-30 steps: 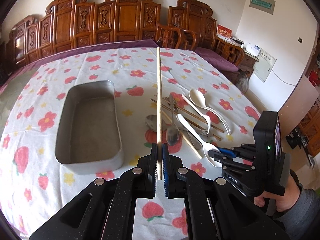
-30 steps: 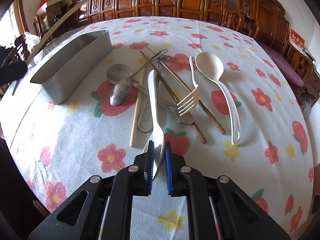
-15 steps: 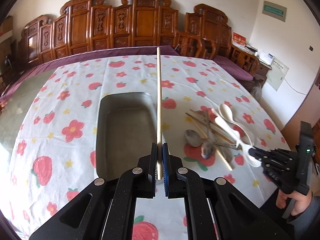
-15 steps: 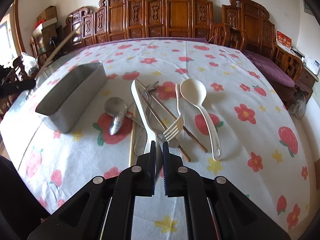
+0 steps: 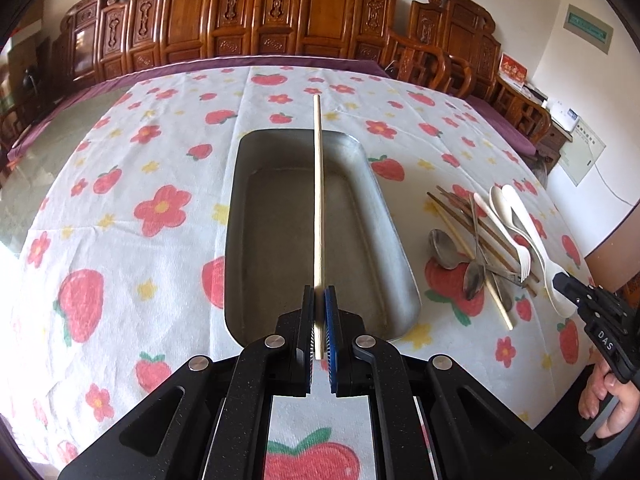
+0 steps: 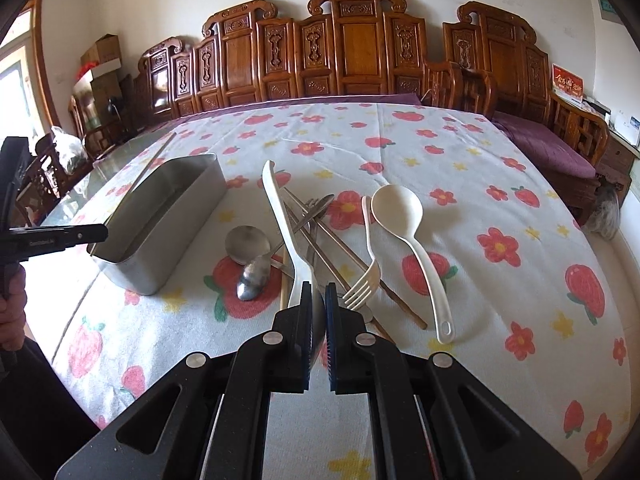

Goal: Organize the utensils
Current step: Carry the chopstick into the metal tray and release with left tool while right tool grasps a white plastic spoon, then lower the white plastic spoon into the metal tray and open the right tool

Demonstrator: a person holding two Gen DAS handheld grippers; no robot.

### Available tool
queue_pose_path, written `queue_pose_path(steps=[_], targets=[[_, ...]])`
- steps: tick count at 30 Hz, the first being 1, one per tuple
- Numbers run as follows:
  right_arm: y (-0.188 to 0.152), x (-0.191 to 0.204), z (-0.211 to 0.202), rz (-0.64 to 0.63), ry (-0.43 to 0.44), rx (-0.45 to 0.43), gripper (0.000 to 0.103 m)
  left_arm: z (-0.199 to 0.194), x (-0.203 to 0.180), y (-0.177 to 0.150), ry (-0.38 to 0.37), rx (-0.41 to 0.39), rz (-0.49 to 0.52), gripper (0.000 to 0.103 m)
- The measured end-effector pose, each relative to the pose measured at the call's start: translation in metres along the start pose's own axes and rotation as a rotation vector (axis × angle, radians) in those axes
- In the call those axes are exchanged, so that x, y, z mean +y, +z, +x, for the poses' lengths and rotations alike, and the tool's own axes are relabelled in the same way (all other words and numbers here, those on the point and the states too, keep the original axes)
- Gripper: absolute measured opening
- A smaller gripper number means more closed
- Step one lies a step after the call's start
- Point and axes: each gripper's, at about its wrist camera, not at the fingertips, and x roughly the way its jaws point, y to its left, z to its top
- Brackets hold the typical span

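The counter (image 5: 120, 208) is covered by a white cloth printed with red flowers and strawberries, and carved wooden chairs (image 6: 360, 48) are lined along its far edge at 12 o'clock. An empty metal tray (image 5: 384, 216) is seen at the centre of the left wrist view; in the right wrist view it stands at 9 o'clock of the utensil pile (image 6: 320, 240). The pile lies on the cloth at 3 o'clock of the tray in the left wrist view, and is made up of brown chopsticks, metal spoons, a cream fork (image 6: 366, 280) and a cream ladle (image 6: 404, 232), crossed over one another.

The left hand-held gripper (image 5: 319, 330) is clamped on a pale chopstick (image 5: 318, 200), which is pointed toward 12 o'clock and is held above the tray's open interior. The right hand-held gripper (image 6: 319, 330) is clamped on the bowl end of a cream spoon (image 6: 282, 224), whose handle is raised toward 11 o'clock above the pile. In the left wrist view this spoon is seen at 3 o'clock, gripped at its lower end, with the person's hand (image 5: 612, 408) below it
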Motion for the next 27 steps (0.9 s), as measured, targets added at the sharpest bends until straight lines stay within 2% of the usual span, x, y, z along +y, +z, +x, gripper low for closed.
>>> queue_pose_path(steps=[3,6,13,18,27], targets=[[0.001,0.004,-0.001,-0.004,0.008,-0.001,0.007,0.001,0.001,0.001,0.005,0.003,-0.003,0.004],[0.003,0.01,-0.004,-0.011,0.018,-0.002,0.007,0.0,0.003,0.004,0.005,-0.003,-0.017,0.009],[0.017,0.039,-0.009,-0.062,0.05,0.002,0.007,-0.014,0.009,0.009,0.014,-0.053,-0.023,0.015],[0.036,0.069,0.004,-0.067,0.102,0.037,0.007,-0.029,0.016,0.012,0.029,-0.098,-0.017,0.016],[0.07,0.126,0.044,-0.099,0.133,0.091,0.007,-0.042,0.027,0.013,0.059,-0.141,-0.012,0.016]])
